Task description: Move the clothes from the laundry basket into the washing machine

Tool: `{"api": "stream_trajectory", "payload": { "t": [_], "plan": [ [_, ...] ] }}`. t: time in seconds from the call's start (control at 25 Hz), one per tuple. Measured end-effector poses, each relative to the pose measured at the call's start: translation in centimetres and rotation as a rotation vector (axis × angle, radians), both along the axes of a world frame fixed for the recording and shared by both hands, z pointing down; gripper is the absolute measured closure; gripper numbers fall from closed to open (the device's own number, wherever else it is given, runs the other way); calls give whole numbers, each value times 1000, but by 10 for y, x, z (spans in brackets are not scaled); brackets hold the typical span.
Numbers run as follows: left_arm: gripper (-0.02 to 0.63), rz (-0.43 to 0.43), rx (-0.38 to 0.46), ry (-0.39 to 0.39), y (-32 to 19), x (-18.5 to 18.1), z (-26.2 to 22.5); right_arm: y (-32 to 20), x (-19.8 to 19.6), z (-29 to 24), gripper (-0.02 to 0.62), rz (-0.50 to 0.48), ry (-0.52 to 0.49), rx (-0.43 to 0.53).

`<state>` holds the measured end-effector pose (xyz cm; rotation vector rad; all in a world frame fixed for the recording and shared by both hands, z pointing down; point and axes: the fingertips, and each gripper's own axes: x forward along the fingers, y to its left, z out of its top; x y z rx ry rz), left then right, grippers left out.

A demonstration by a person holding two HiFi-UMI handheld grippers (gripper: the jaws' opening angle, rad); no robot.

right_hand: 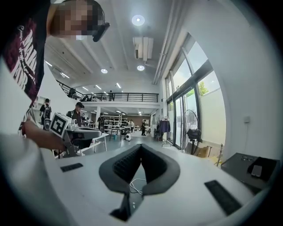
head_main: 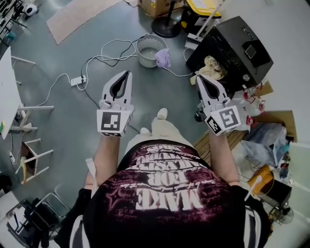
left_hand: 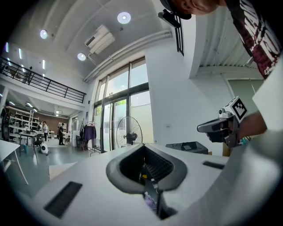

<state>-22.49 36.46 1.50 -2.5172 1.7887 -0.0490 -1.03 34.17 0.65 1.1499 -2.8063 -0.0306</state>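
Clothes [head_main: 163,58] showed as one soft lavender piece hanging over the rim of the laundry basket [head_main: 145,44], a round, pale tub. It stood on the smooth grey floor [head_main: 63,121] ahead of us. Thin white cables [head_main: 104,53] looped across that floor to a power strip [head_main: 77,80], and a beige rug [head_main: 80,14] lay further off.

To the right stood the black, boxy washing machine [head_main: 237,46] with a crumpled beige cloth [head_main: 212,67] at its near side. We could not tell whether that cloth lay inside the drum.

We held the left gripper [head_main: 127,73] and the right gripper [head_main: 198,77] level above the floor, each with its jaws closed together on nothing. The room had tall windows [left_hand: 119,114] and a railed mezzanine [right_hand: 115,97].
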Motion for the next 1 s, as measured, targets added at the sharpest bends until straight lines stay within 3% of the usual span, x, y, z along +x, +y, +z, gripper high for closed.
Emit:
{"api": "stream_trajectory", "payload": {
  "t": [0.36,0.68,1.0],
  "plan": [
    [601,9,3,-38,-23,4,-7,-19,-8,7,591,-6,-31,-12],
    [601,13,9,-67,-57,27,-8,-48,15,19,591,-3,-48,-43],
    [601,9,-7,-38,-87,32,-10,-85,15,24,591,-42,-68,-60]
  ]
}}
